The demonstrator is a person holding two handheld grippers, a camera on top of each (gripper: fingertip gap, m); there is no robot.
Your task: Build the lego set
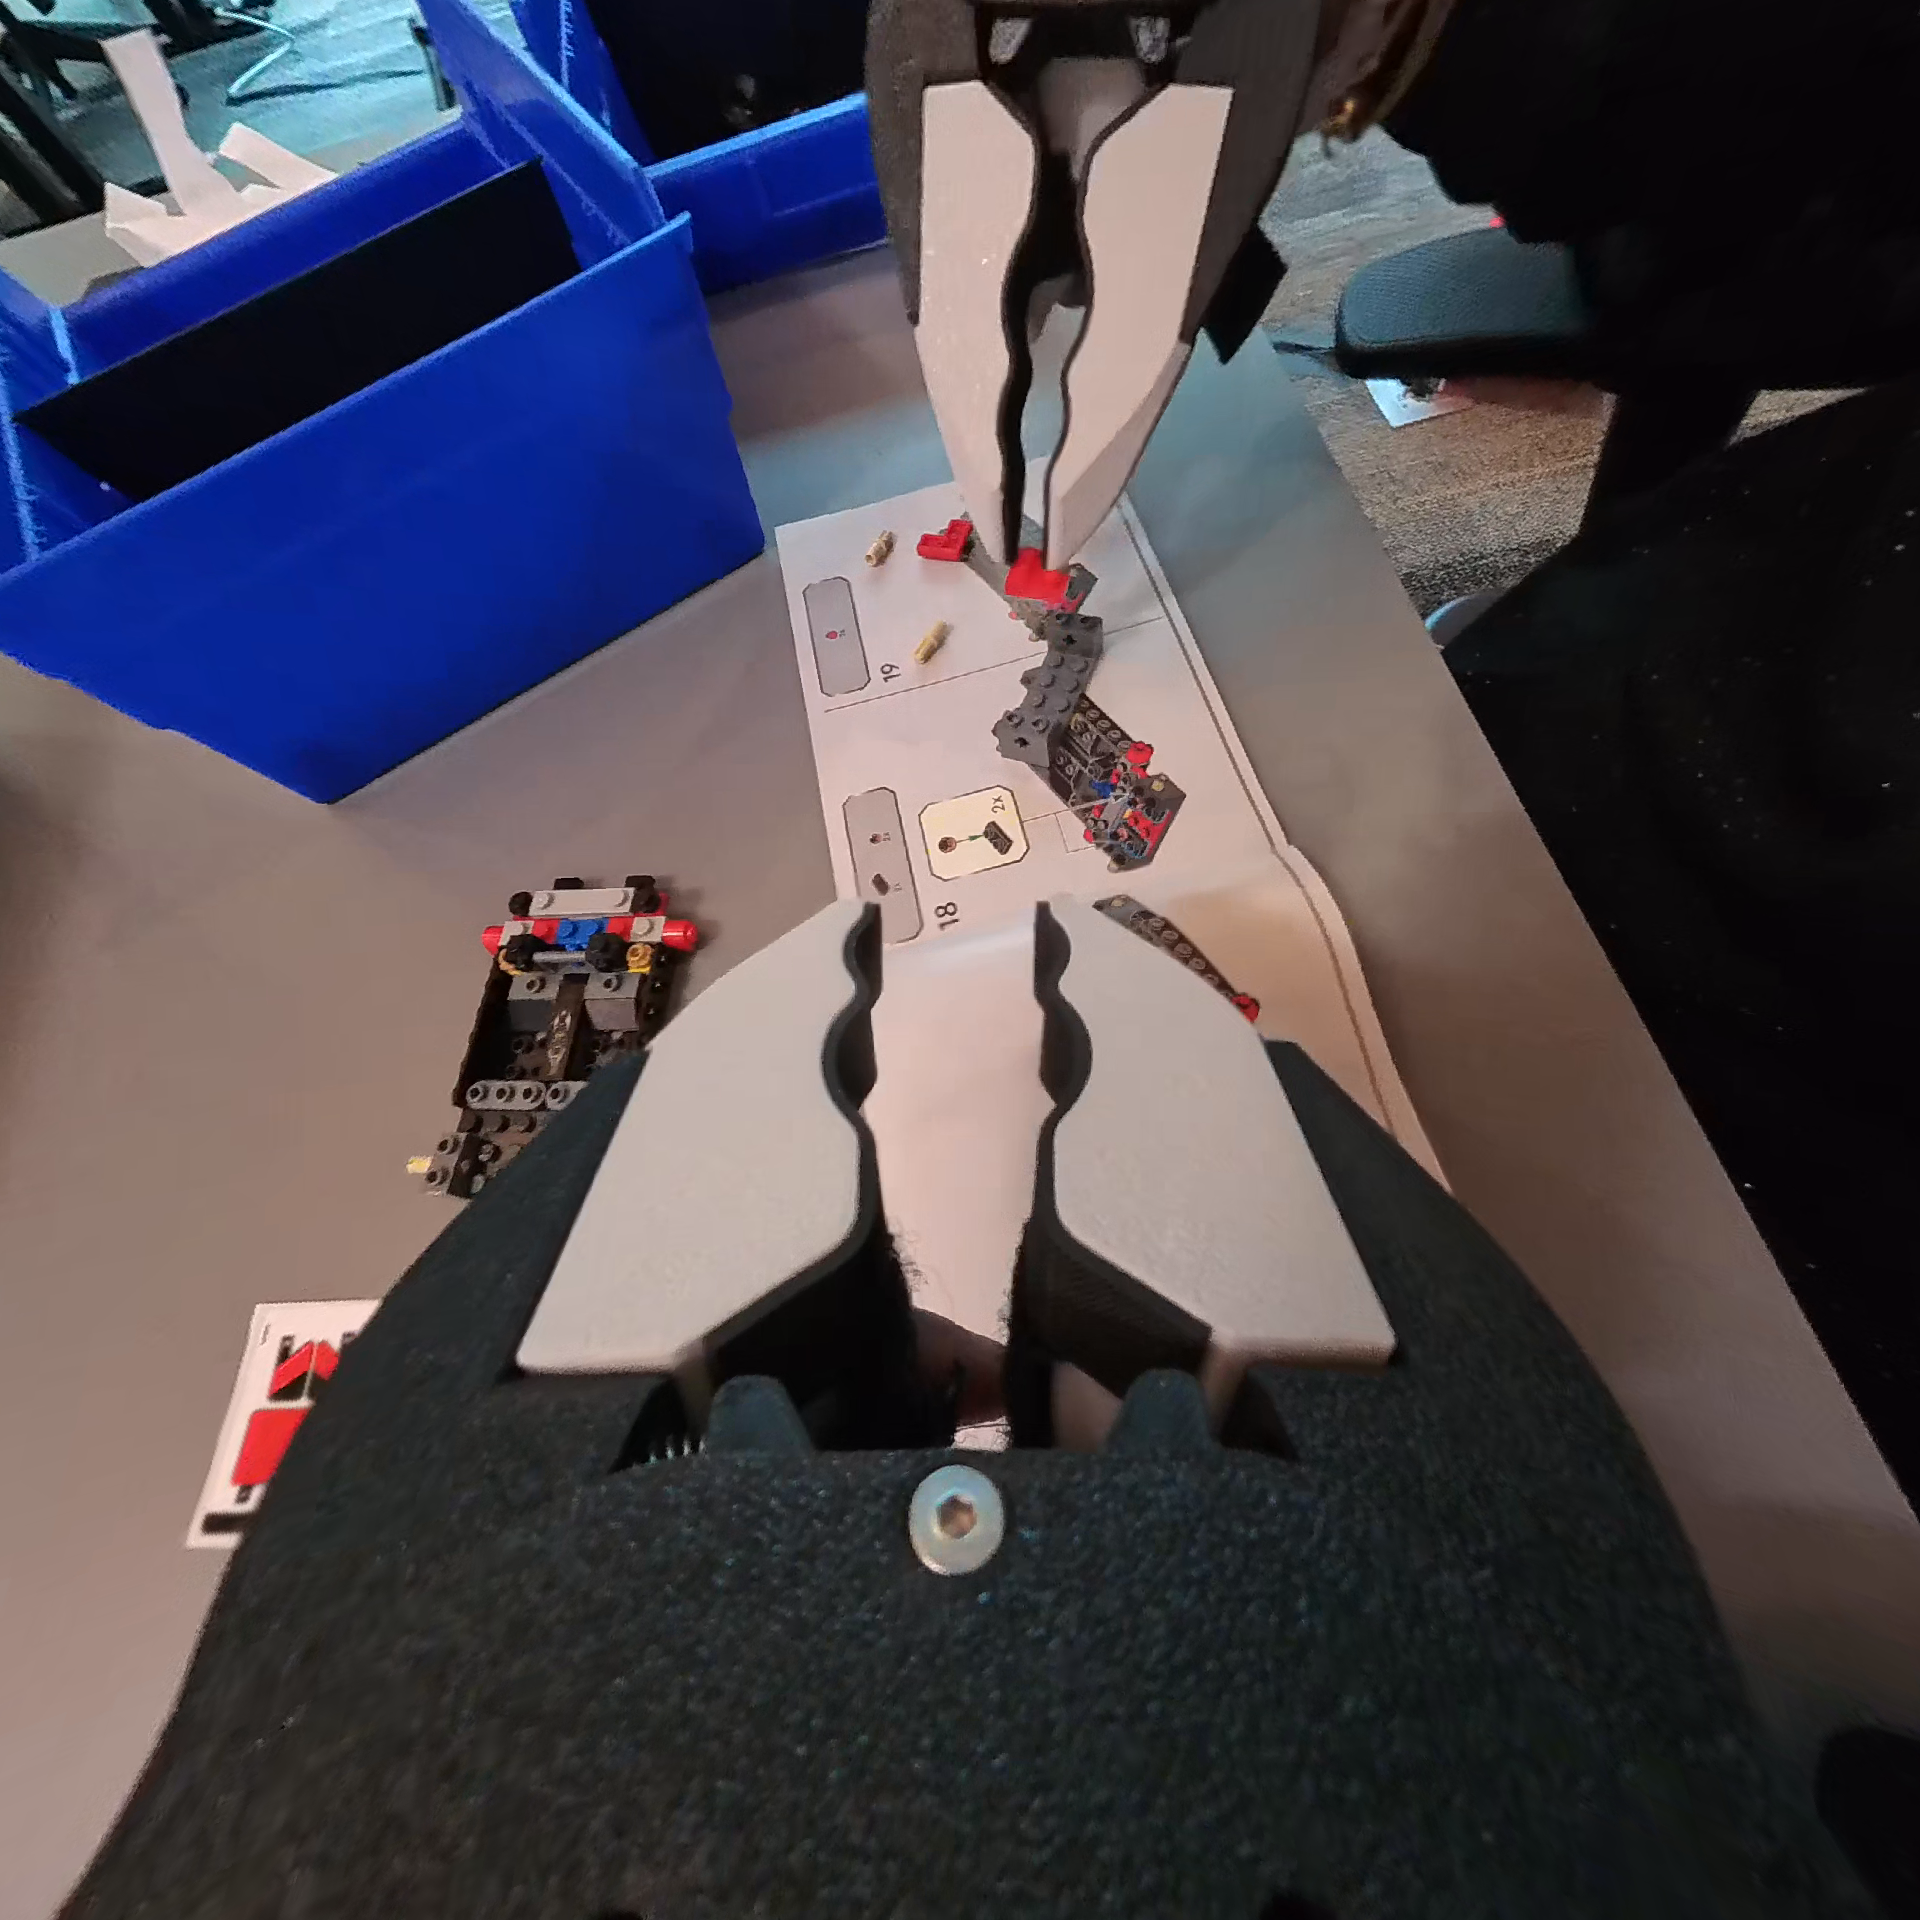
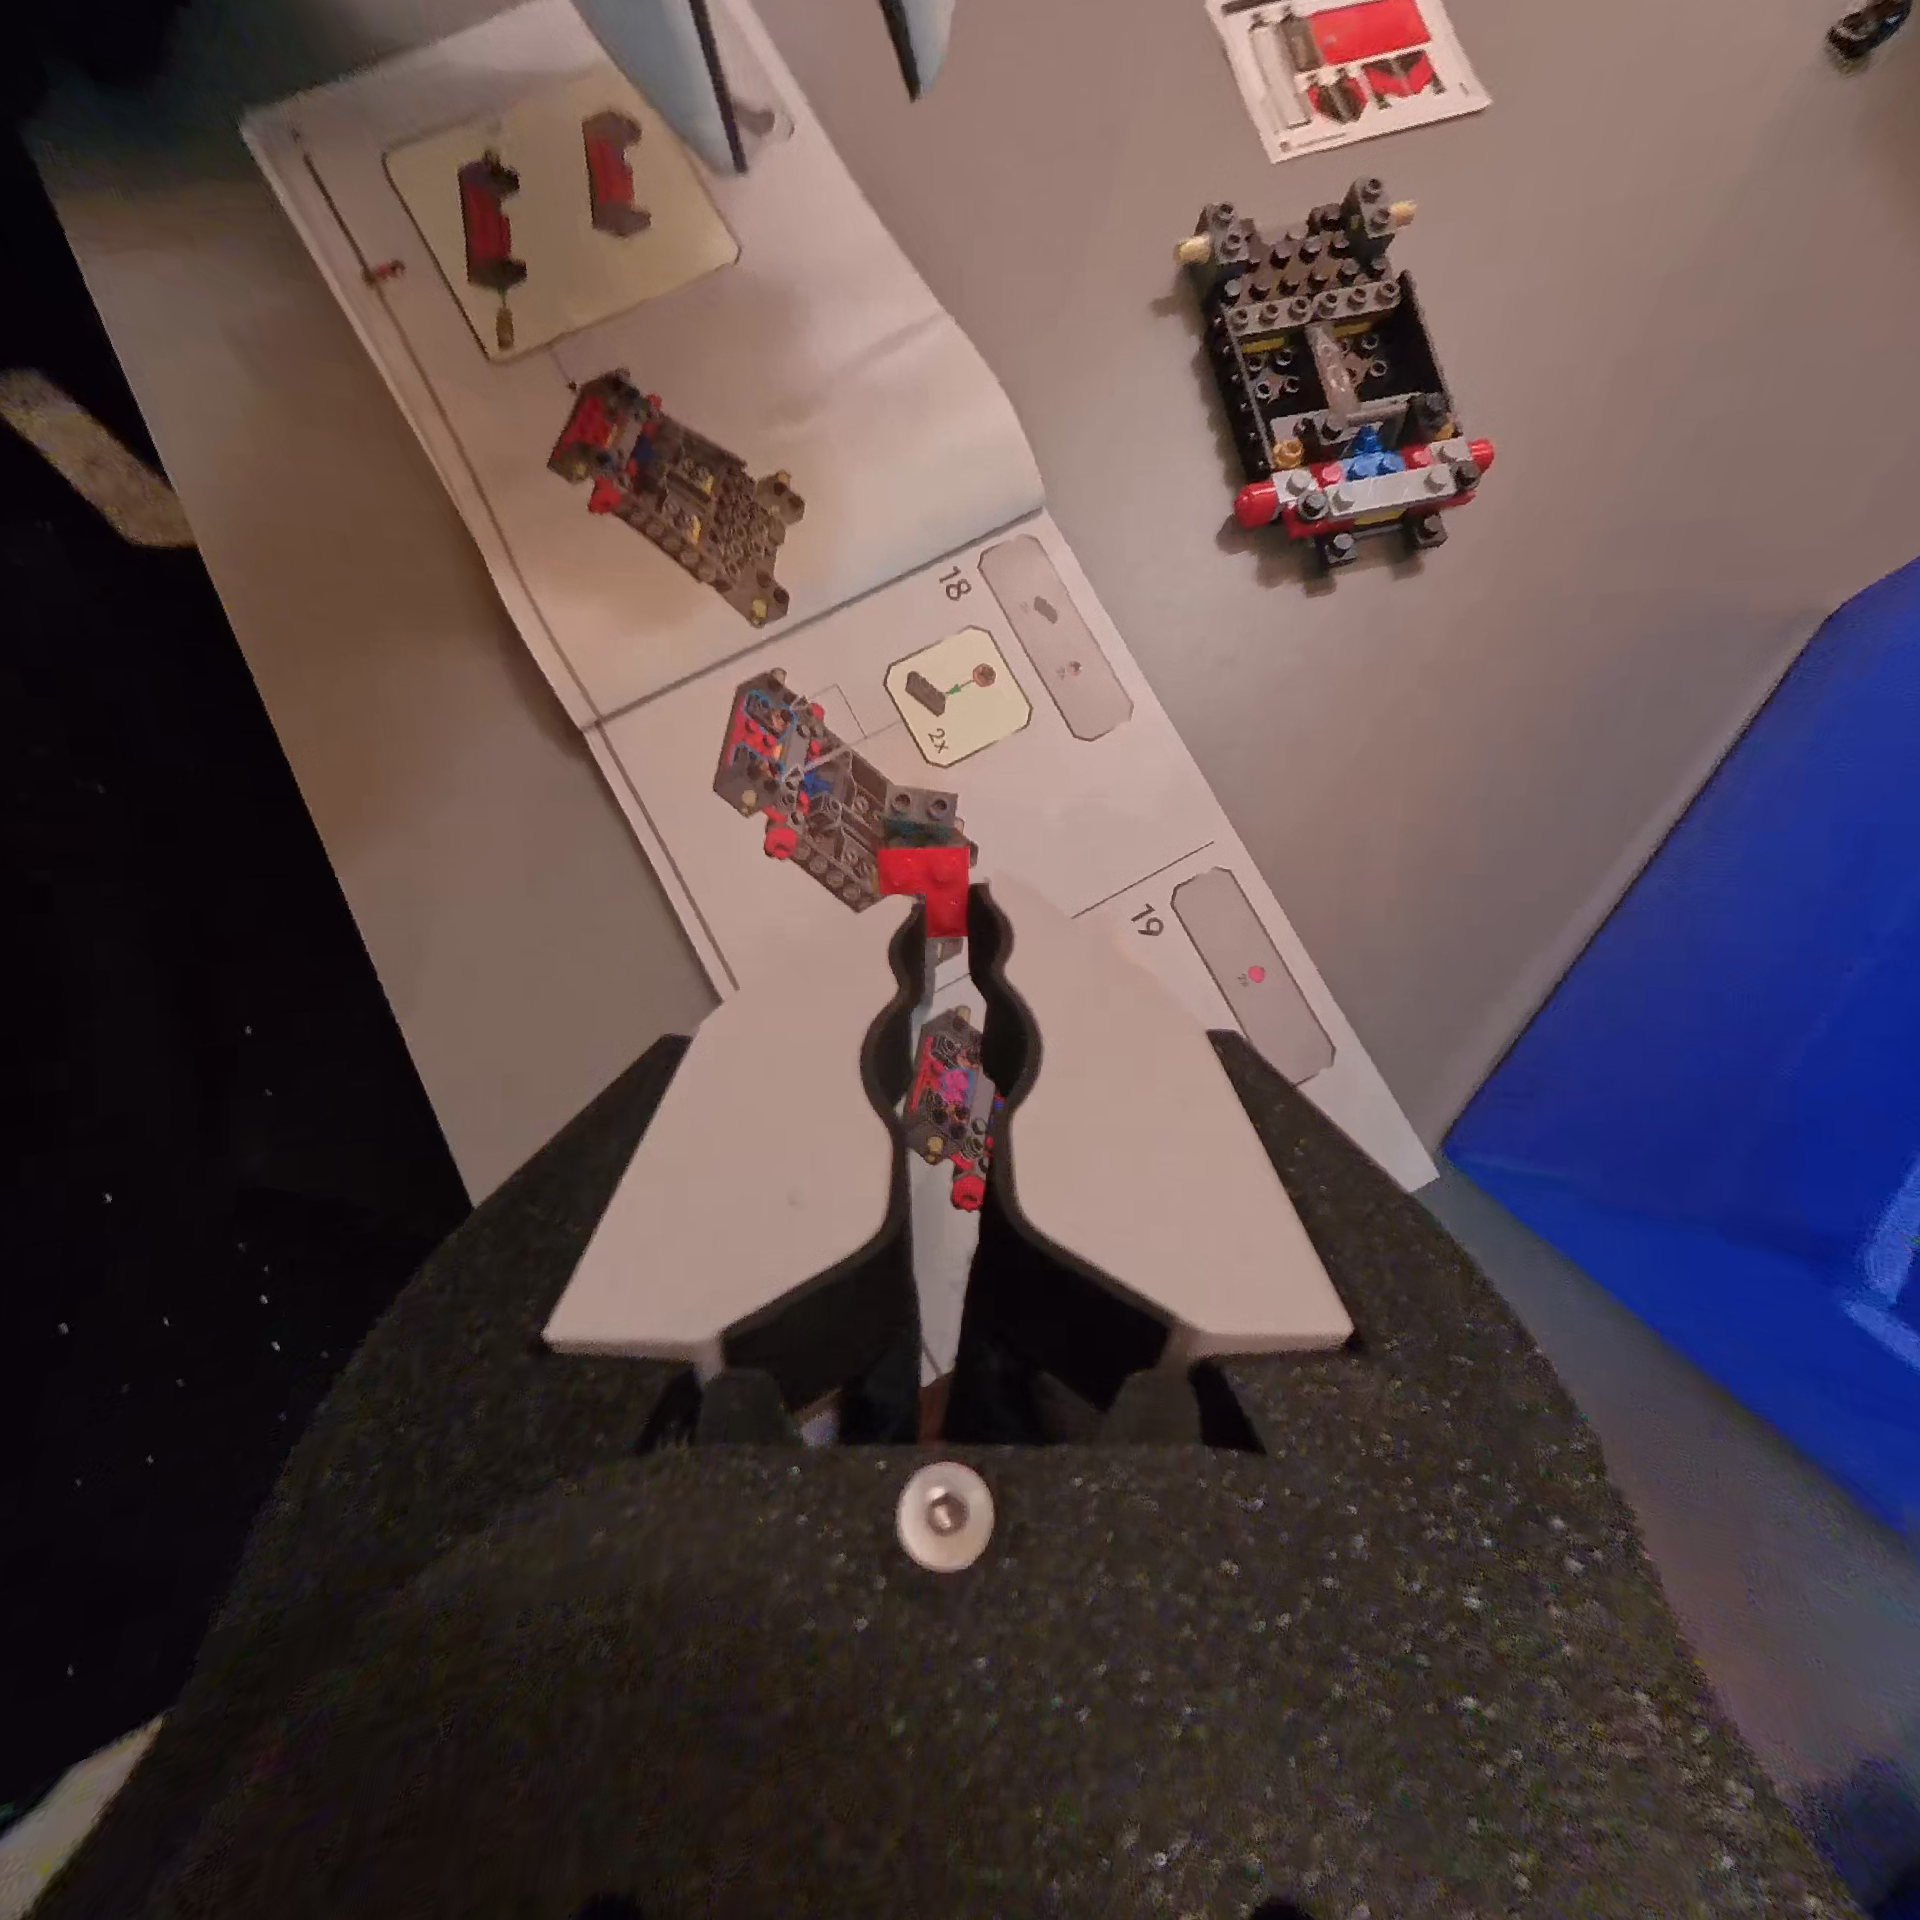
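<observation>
My right gripper (image 2: 945, 902) is shut on a small red brick (image 2: 925, 871) and holds it at the open instruction booklet (image 2: 831, 436). In the left wrist view the right gripper (image 1: 1023, 545) comes down from above with the red brick (image 1: 1034, 571) at its tips. A dark grey brick (image 2: 922, 802) lies just beyond it. A second red L-shaped piece (image 1: 943, 542) and two tan pins (image 1: 932, 641) lie on the page nearby. My left gripper (image 1: 958, 920) is open and empty over the booklet's near page (image 1: 1226, 665). The partly built black chassis (image 1: 571, 1018) (image 2: 1340, 384) rests on the grey table.
Blue bins (image 1: 416, 540) stand at the far left of the table; one shows in the right wrist view (image 2: 1714, 1039). A sticker sheet (image 1: 281, 1423) (image 2: 1351, 73) lies near the chassis. The table edge (image 1: 1507, 831) runs along the right, with dark floor beyond. Tip to tip, the grippers are about 12 cm apart.
</observation>
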